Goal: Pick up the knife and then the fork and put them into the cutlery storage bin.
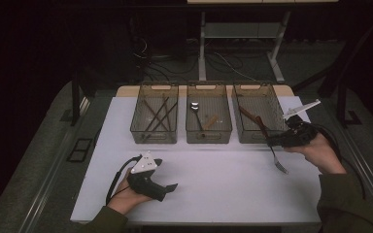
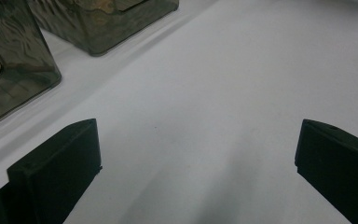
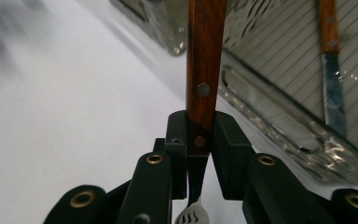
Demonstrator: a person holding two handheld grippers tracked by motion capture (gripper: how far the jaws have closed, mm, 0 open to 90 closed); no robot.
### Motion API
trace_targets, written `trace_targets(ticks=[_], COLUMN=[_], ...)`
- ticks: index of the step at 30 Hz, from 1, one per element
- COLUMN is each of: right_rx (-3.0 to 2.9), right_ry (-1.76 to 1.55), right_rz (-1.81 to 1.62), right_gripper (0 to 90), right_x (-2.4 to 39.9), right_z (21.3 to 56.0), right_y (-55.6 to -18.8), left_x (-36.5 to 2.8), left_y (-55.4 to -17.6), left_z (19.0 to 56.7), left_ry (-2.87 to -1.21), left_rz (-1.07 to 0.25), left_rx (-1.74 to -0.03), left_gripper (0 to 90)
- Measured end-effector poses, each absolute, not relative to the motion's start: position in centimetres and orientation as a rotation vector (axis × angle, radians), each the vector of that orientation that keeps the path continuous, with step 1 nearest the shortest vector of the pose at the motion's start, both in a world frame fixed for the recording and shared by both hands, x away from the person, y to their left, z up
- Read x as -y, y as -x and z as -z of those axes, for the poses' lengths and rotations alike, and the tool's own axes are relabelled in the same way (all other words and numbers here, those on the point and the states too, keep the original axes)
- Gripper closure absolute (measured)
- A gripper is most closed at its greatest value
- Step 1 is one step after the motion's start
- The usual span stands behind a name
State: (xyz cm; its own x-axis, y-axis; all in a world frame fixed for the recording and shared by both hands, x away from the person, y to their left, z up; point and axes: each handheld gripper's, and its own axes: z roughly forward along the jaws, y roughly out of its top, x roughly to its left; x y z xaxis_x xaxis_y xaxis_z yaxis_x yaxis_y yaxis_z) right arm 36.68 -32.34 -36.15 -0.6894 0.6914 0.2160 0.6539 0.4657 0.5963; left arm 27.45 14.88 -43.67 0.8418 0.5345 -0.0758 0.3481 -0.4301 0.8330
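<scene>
Jaws of the right gripper [image 3: 200,149] are clenched on the wooden handle of a fork [image 3: 205,60], tines hanging down over the white counter [image 1: 213,184], just in front of the right basket [image 1: 257,119]. Left gripper [image 1: 167,189] rests low over the counter, jaws released and wide apart with nothing between them. Middle basket [image 1: 209,116] contains a spoon [image 1: 194,108]; left basket [image 1: 154,116] contains chopsticks [image 1: 158,116]. A wooden-handled knife [image 3: 331,65] lies in the right basket.

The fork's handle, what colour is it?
Reddish-brown wood with small round rivets. The fork shows best in the right gripper view, clamped in the right tongs.
</scene>
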Motion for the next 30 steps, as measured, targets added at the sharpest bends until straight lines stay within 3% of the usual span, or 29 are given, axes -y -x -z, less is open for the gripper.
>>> trace_targets(ticks=[30], right_rx=[-2.246], right_ry=[-1.220], right_rz=[-1.297], right_gripper=[75.9], right_x=[33.9], right_z=[29.4], right_y=[-38.7], left_x=[-15.0], left_y=[-27.6], left_z=[43.6], left_ry=[-2.059], left_rz=[-0.248], left_rx=[-0.652], left_gripper=[0.0])
